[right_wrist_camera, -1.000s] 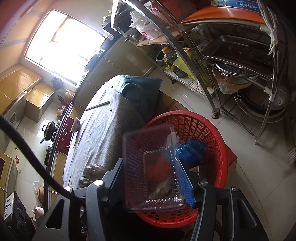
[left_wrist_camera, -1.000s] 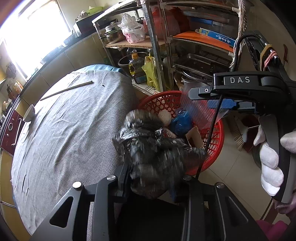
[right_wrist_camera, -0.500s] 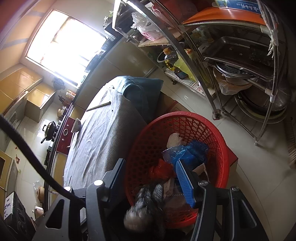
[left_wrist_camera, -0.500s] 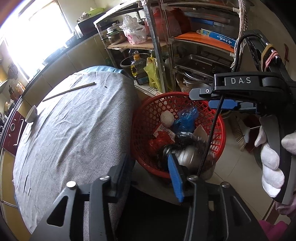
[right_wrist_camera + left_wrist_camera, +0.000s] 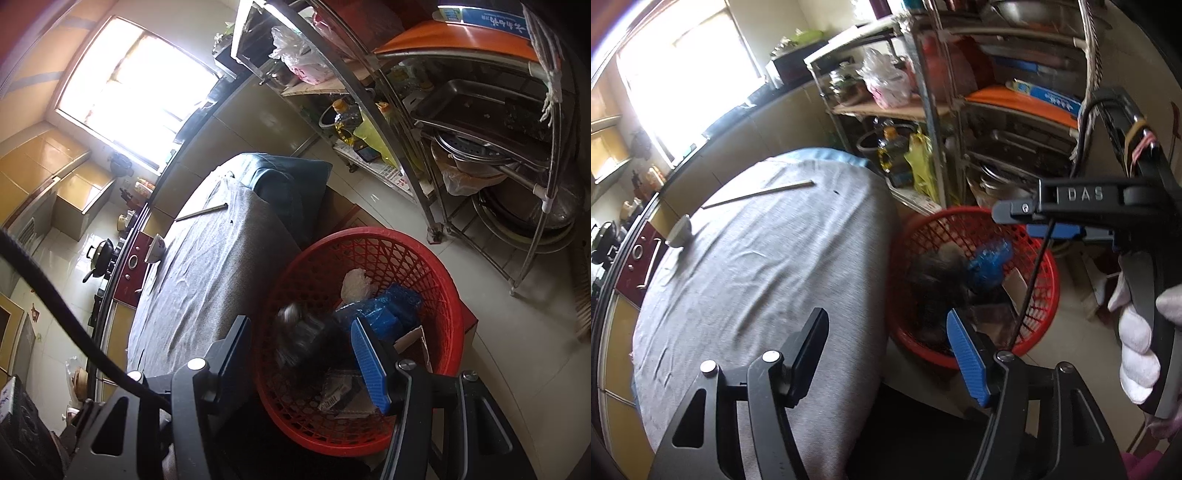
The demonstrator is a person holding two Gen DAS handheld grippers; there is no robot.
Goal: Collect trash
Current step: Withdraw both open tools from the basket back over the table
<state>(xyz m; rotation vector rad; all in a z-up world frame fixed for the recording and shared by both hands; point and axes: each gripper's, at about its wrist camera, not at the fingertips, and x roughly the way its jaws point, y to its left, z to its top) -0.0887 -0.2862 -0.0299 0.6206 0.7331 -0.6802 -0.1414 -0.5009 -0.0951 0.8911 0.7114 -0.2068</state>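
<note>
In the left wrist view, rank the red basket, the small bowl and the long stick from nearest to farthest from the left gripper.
1. Red basket, on the floor just right of the left gripper, whose jaws are opening, nothing between them.
2. Small bowl, at the table's left edge.
3. Long stick, at the far end of the table.

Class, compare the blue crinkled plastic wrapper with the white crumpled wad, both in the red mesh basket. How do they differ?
The blue crinkled plastic wrapper is shiny and the larger; the white crumpled wad is dull and smaller. The wrapper lies nearer the camera, the wad behind it. Both rest loose in the red mesh basket.

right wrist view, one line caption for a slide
Empty right gripper above the red basket holding a black bag.
</note>
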